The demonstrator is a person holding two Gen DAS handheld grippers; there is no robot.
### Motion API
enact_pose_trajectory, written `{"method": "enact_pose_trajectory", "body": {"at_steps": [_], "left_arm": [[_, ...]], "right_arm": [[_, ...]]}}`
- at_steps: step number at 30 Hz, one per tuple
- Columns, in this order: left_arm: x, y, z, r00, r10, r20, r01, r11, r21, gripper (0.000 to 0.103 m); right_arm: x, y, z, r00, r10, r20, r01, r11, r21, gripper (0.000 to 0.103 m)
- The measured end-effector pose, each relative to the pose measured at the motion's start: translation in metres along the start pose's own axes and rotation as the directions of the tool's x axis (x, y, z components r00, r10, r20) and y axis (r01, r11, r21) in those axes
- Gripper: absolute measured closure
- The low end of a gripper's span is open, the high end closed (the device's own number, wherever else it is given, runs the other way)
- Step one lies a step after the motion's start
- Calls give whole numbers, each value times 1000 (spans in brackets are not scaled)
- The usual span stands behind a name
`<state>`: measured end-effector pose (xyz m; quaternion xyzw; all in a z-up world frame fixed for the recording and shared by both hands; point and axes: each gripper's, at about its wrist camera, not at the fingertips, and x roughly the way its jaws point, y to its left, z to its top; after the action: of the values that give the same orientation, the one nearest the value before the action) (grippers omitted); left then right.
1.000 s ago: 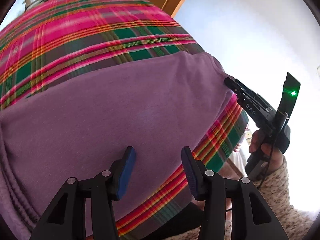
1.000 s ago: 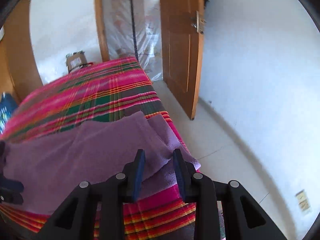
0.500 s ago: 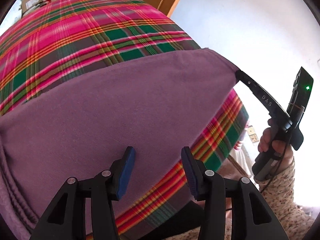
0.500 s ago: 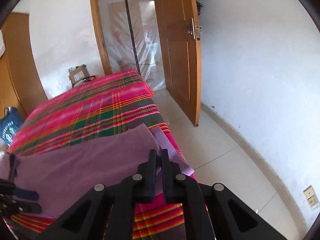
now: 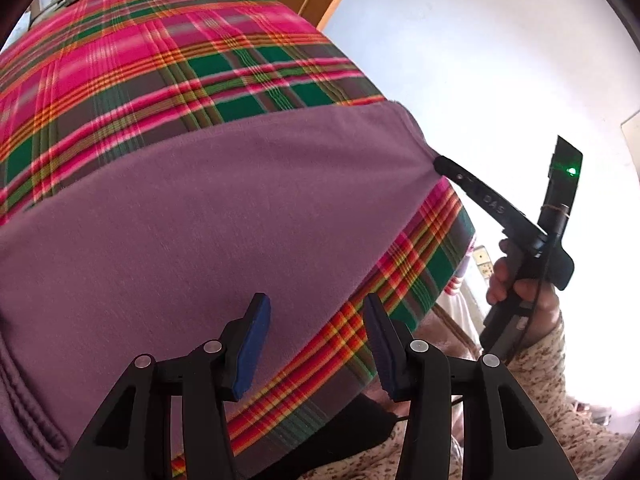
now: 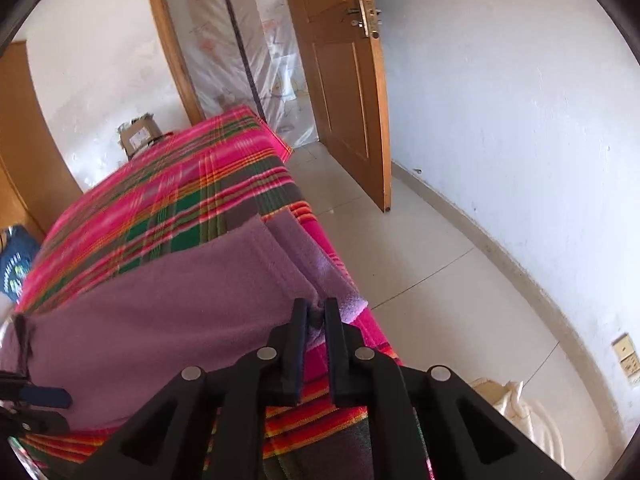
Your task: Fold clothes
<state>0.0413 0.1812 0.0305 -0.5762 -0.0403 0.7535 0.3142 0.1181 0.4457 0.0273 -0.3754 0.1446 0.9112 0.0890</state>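
Opening slightly, right claw (image 6: 316, 312) seemingly pinches purple garment (image 6: 168, 304); left claw (image 5: 316, 320) spread, empty.

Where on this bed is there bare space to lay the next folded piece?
The far half of the plaid blanket, from the purple garment's far edge to the bed's end by the doorway, is bare. A narrow plaid strip runs along the near edge. The near half is crowded by the garment and both grippers.

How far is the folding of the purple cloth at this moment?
Done: the purple garment lies spread on the plaid bed cover, one layer already over another at its right end. In hand: the right gripper pinches that corner, jaws opening. Left: further folds; the left gripper hovers open.
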Motion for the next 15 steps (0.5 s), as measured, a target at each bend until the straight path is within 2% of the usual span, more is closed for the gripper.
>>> {"method": "enact_pose_trajectory", "body": {"at_steps": [5,11,15], "left_arm": [[4,5,4,1000,-3,-5,3,1000,-22,53],[9,6,4,1000,-6,-24,6,1000,-23,53],[10,8,5,1000,-18,-25,17,999,-28,53]], "right_arm": [[-8,3,7,998,35,54,-35,999,8,79],[14,29,17,995,87,51,-83,993,-78,77],[31,54,27,997,81,15,-77,981,-178,74]]}}
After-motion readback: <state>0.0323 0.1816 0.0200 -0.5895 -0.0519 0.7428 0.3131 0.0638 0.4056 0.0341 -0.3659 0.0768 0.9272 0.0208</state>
